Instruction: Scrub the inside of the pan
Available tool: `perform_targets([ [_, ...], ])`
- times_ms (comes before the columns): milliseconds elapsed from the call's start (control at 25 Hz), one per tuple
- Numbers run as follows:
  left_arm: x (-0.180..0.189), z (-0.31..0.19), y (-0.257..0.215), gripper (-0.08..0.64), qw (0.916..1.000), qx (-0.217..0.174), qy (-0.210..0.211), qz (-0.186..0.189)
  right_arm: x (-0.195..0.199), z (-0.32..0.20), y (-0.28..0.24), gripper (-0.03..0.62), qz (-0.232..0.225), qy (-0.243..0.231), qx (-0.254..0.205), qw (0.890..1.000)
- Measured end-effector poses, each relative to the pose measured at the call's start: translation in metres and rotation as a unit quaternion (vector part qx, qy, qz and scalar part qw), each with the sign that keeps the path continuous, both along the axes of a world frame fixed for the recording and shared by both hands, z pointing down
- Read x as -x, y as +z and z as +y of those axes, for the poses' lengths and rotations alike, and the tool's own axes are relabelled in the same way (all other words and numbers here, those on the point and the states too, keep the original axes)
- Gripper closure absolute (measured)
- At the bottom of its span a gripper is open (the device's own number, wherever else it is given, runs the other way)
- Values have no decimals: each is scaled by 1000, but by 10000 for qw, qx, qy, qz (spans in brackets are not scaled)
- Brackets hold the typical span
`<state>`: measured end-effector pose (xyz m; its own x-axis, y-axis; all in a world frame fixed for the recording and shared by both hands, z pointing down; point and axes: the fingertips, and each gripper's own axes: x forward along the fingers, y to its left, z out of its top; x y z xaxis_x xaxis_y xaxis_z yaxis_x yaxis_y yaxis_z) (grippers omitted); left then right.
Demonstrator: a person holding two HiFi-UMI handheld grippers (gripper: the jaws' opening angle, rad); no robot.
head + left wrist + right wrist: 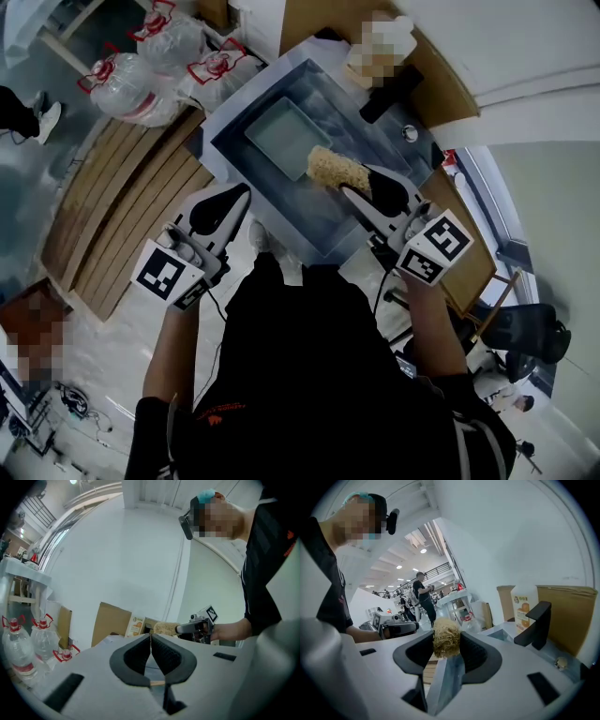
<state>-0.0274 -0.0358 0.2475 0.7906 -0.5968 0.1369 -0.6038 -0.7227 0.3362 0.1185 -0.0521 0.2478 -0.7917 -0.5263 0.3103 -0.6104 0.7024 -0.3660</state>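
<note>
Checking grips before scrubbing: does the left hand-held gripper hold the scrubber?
No, the left hand-held gripper is shut on nothing; the scrubber sits clamped in the right hand-held gripper.

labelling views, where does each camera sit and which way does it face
Head view: on the head, looking steeply down into the sink; torso, forearms show.
Left gripper view: on the left gripper, jaws shut, facing the right gripper.
Right gripper view: on the right gripper, clamping the scrubber, facing the left gripper.
All show the scrubber.
</note>
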Motion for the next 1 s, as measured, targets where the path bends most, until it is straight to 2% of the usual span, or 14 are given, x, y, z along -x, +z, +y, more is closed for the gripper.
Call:
perform_targets([
  [240,-20,-13,5,535,9996,68,-243,-108,-6,-29,6,419,-133,-326,-31,9994],
  [440,-21,-22,14,535,9989,125,-404,-206,-2,-48,19,419,-120,-497,0,9987],
  [720,-6,-33,40,535,9980,282,-505,-271,20,-73,58,419,23,-629,198,9978],
  [1000,19,-46,74,535,9968,493,-593,-193,45,-93,122,419,364,-706,614,9949],
])
